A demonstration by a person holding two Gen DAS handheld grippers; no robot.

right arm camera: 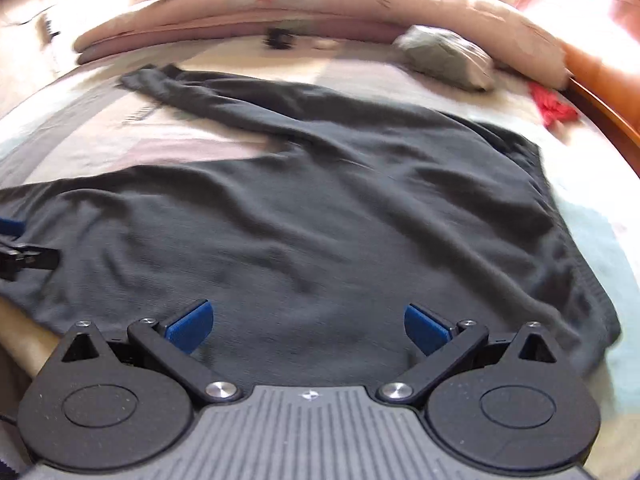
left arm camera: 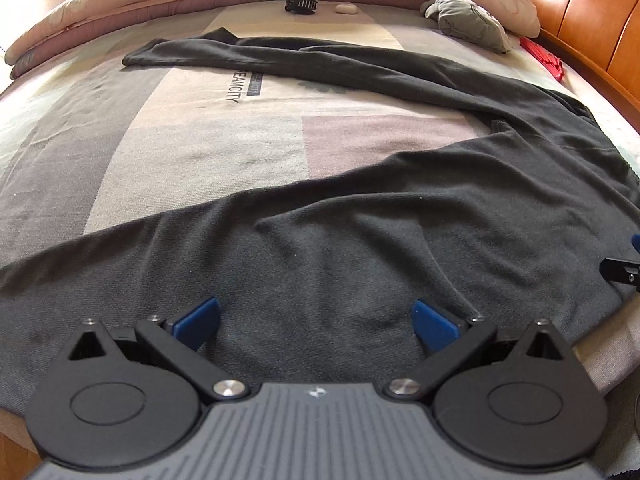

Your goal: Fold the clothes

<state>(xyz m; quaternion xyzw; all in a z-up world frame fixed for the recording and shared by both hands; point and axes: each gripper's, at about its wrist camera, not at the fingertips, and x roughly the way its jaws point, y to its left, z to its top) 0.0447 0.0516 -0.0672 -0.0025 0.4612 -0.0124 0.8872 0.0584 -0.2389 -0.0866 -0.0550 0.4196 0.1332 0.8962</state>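
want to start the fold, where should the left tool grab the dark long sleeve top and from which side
Take the dark top at its near edge, where the cloth hangs over the bed's front edge. That edge lies just under the open left tool, so come in low from the front and pinch one layer. The long sleeve stretches away to the far left, too far to start from.

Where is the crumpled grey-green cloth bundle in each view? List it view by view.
Left wrist view: the crumpled grey-green cloth bundle lies top right, beyond the dark grey long-sleeved garment.
Right wrist view: the bundle lies top right, blurred.
Shared landmark: the small black comb-like object at the folded quilt's edge.
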